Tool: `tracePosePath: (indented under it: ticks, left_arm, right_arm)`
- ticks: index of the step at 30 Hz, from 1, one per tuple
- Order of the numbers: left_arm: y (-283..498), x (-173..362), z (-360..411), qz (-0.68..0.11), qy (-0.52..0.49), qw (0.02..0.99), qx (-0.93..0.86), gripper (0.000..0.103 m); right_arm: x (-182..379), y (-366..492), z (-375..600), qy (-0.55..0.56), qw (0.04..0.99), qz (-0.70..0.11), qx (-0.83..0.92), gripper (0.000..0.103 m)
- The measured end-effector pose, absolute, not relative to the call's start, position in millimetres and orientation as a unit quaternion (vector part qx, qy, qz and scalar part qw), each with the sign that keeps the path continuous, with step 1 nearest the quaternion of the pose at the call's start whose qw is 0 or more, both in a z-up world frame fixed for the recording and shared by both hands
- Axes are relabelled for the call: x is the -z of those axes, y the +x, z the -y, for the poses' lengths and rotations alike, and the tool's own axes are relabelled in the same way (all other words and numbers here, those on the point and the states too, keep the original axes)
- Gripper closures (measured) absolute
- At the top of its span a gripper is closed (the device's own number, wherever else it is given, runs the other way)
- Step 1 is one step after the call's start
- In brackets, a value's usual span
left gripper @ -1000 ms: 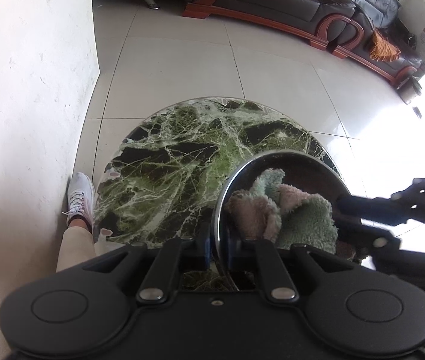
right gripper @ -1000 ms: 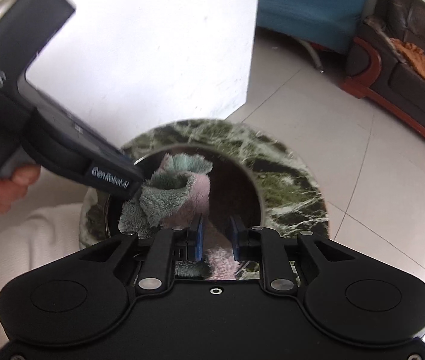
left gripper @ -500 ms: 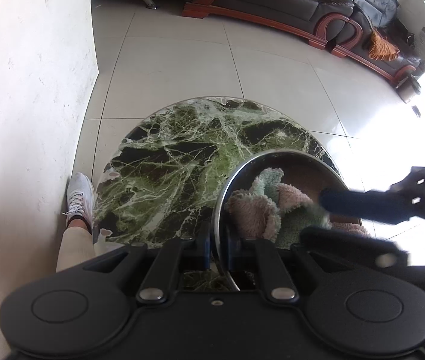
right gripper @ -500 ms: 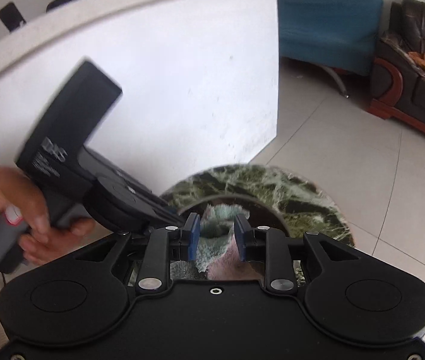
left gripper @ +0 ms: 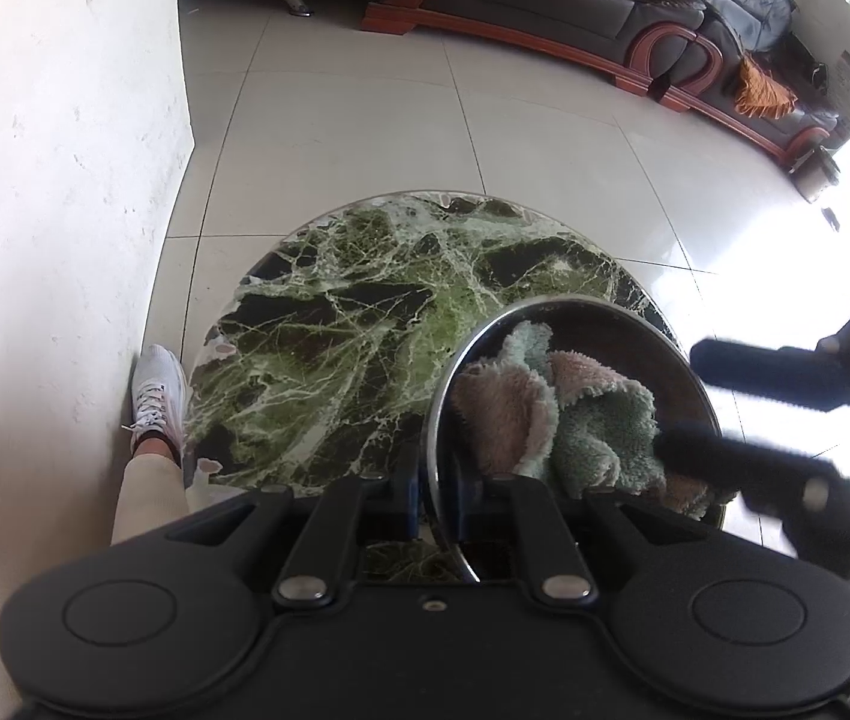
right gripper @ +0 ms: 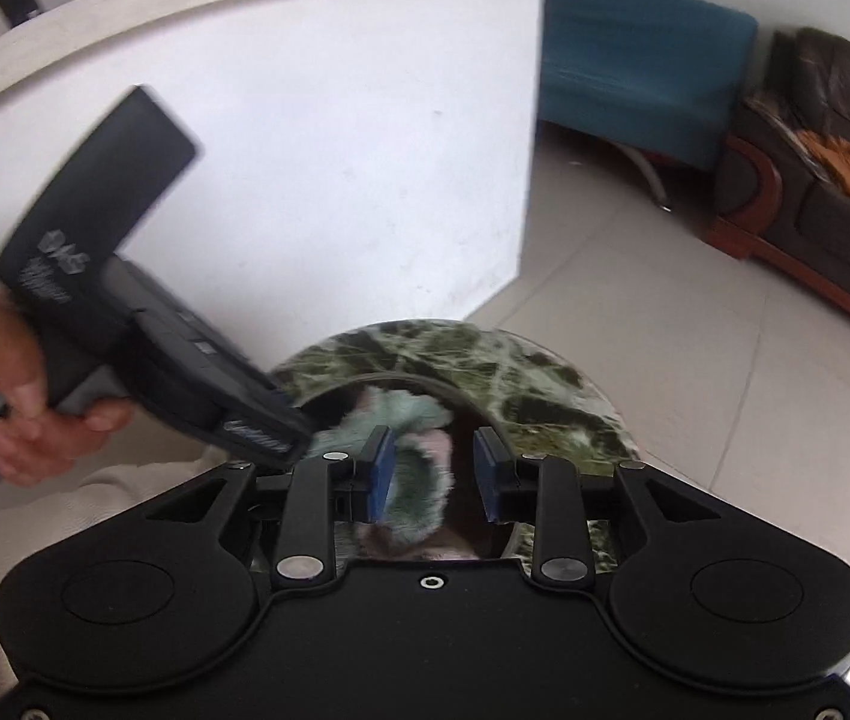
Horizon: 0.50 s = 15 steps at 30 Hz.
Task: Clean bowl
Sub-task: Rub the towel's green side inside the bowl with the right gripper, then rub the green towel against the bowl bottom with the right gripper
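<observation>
The left gripper [left gripper: 433, 495] is clamped on the near rim of the metal bowl [left gripper: 673, 354], one finger outside the wall and one inside, so the bowl stands directly ahead of it and runs off to its right and away. The bowl rests on the round green marble table [left gripper: 329, 348], toward the table's right-hand edge as this claw sees it.

The right gripper [right gripper: 432, 471] has just been opening. Its blue pads [right gripper: 380, 471] stand apart with the cloth [right gripper: 419, 480] showing in the gap below them; no pad visibly presses the fabric, so it reads as released, hovering just over the pile. Seen from the left claw, that gripper's two dark fingers [left gripper: 742, 462] reach in from the right, the lower one at the cloth's right edge.

The cloth, a crumpled pink-and-green towel, lies inside the bowl, bunched against the near wall, its bulk running left to right.

The right hand is plainly the nearer one to the cloth. A fresh grip probably means dropping straight down and slightly forward.
</observation>
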State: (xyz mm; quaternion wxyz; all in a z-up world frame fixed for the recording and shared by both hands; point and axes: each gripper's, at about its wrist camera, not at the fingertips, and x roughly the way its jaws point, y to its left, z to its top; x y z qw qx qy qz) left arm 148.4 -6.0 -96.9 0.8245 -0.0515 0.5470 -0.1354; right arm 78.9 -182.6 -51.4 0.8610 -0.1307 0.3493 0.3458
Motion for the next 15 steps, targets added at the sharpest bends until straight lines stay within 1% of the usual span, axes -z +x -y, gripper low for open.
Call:
tracePosePath:
  ticks: [3,8,11,13,15]
  left_arm:
    - [148.6,97.0,5.5,-0.548,-0.052,0.824,0.136,0.093]
    - [148.5,96.9,6.0,-0.548,-0.049,0.824,0.136,0.092]
    - [148.1,97.4,5.5,-0.547,-0.050,0.824,0.136,0.091]
    - [148.2,97.7,5.3,-0.548,-0.051,0.824,0.135,0.091]
    - [148.2,97.6,5.5,-0.548,-0.052,0.824,0.134,0.091]
  right_arm:
    - [63.1,77.8,169.1,-0.160,0.847,-0.354,-0.364,0.074]
    - [88.3,94.0,154.0,-0.166,0.829,-0.384,-0.371,0.074]
    - [102.6,102.4,153.1,-0.171,0.827,-0.393,-0.364,0.067]
    - [106.4,105.3,154.9,-0.164,0.829,-0.399,-0.356,0.065]
    - [108.4,106.2,158.1,-0.155,0.829,-0.407,-0.350,0.065]
